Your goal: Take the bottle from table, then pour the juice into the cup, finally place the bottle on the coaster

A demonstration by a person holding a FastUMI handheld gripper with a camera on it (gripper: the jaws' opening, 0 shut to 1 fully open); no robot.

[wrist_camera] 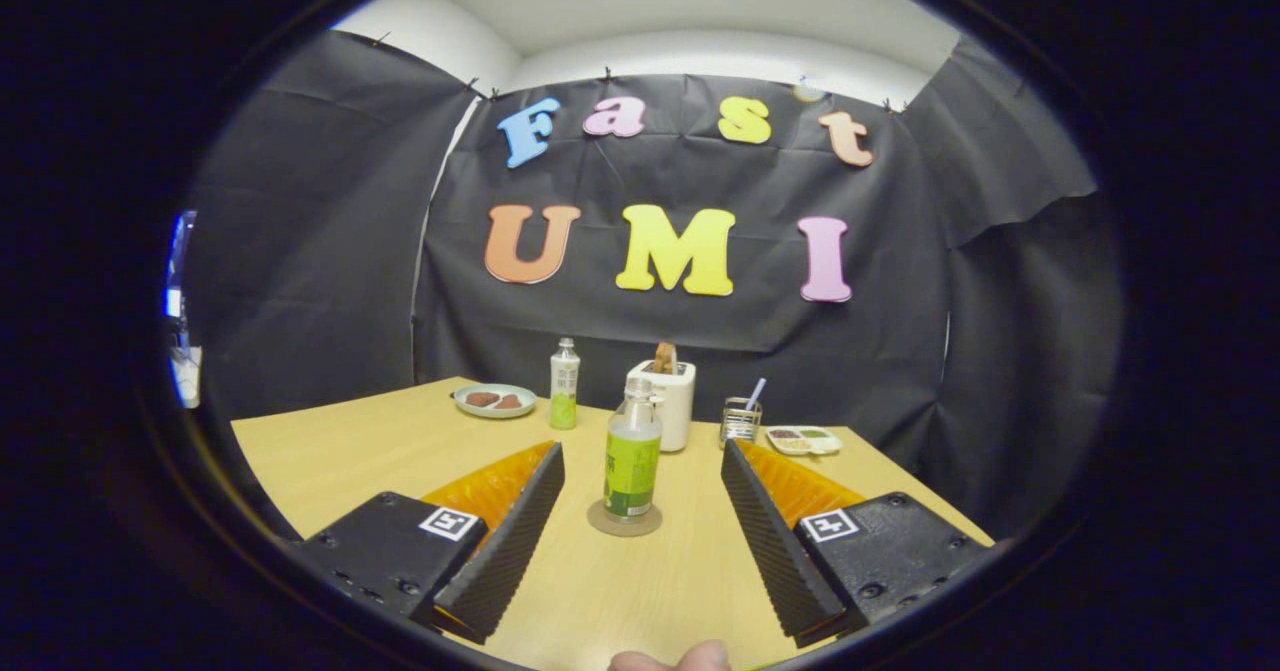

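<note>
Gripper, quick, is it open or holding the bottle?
Gripper: open, holding nothing; the bottle stands on the coaster between its spread fingers, untouched.

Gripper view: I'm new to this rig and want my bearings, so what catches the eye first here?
A clear plastic bottle with a green label stands upright on a round brown coaster on the pale wooden table, just ahead of the open gripper, whose fingers flank it without touching. Beyond it stand a white toaster and a second, white-capped green bottle.
</note>
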